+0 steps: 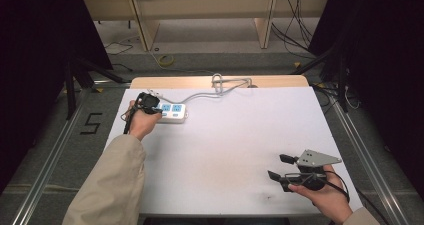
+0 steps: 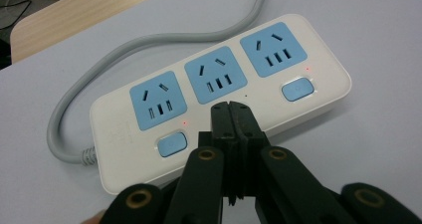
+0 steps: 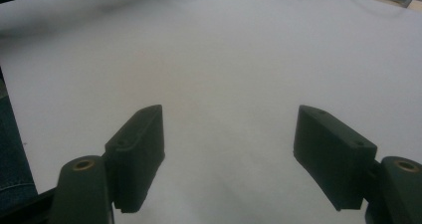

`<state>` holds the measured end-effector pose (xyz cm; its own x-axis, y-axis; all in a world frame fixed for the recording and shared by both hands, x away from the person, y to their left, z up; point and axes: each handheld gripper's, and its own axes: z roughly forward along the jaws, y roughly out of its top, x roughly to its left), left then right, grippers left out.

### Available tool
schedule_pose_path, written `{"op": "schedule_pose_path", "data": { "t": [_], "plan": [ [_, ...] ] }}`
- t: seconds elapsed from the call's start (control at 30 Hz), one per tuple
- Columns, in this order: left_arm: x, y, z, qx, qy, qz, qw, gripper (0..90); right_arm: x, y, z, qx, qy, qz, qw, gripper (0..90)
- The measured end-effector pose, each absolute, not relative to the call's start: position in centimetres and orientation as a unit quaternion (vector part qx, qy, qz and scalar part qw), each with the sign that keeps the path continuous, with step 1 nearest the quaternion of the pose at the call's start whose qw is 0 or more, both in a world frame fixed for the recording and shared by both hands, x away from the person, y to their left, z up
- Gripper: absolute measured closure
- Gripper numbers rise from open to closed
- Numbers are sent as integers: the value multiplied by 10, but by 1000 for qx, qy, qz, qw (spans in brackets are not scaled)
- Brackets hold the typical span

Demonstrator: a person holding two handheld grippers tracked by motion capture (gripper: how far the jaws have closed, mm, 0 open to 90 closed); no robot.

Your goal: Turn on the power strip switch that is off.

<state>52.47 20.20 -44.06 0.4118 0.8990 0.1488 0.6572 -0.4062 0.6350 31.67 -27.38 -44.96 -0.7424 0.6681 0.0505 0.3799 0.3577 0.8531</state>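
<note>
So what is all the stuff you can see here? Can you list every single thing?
Power strip: one, white with three blue sockets, far left of the table.
Buttons: two seen, blue, on the strip's near edge; closed jaws hide the middle spot.
Cord: one, grey, running from the strip to the table's far edge.
Table: one, white top.
Shelf: one, pale wood, on the floor behind.
Left gripper: one, black, shut, tips over the strip.
Right gripper: one, black, open, near right of the table.
Hands: two, one holding each gripper.
</note>
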Motion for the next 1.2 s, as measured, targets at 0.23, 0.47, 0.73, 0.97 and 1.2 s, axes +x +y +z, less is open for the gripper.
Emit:
{"op": "schedule_pose_path", "data": {
  "t": [0.23,0.47,0.73,0.97,1.2],
  "plan": [
    [531,200,-442,805,485,240,243,898,317,-273,-450,324,810,464,153,285],
    [536,198,-442,807,485,238,238,898,317,-273,-450,323,811,463,153,284],
    [541,195,-445,810,487,231,232,898,317,-273,-450,322,811,464,153,284],
    [544,192,-445,811,486,228,232,898,317,-273,-450,321,811,464,153,284],
    [546,190,-443,813,486,229,224,898,317,-273,-450,321,810,465,154,284]
  ]
}}
